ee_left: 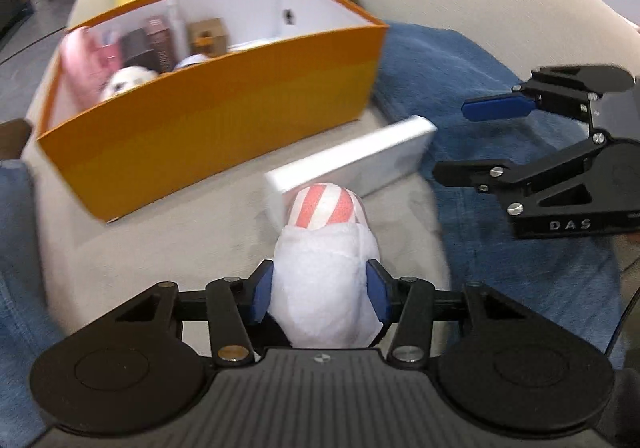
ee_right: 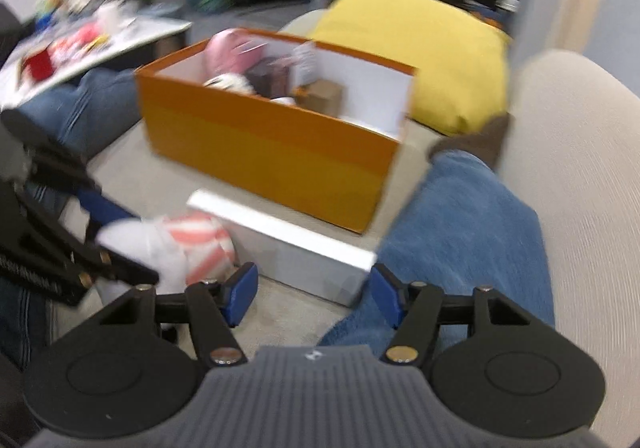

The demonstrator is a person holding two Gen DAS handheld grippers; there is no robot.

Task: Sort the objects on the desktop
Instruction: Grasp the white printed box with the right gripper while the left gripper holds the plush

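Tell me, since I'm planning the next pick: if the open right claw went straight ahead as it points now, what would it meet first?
Most likely the flat white box lying just ahead of the right claw, with the orange box behind it. Blur leaves depth unclear.

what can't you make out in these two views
- Orange box contents: both views motion-blurred; near wall hides the lower parts.
- White flat box: left wrist view, near end hidden behind the striped plush toy in the left hand-held gripper.
- Side table clutter: right wrist view, blurred and small.
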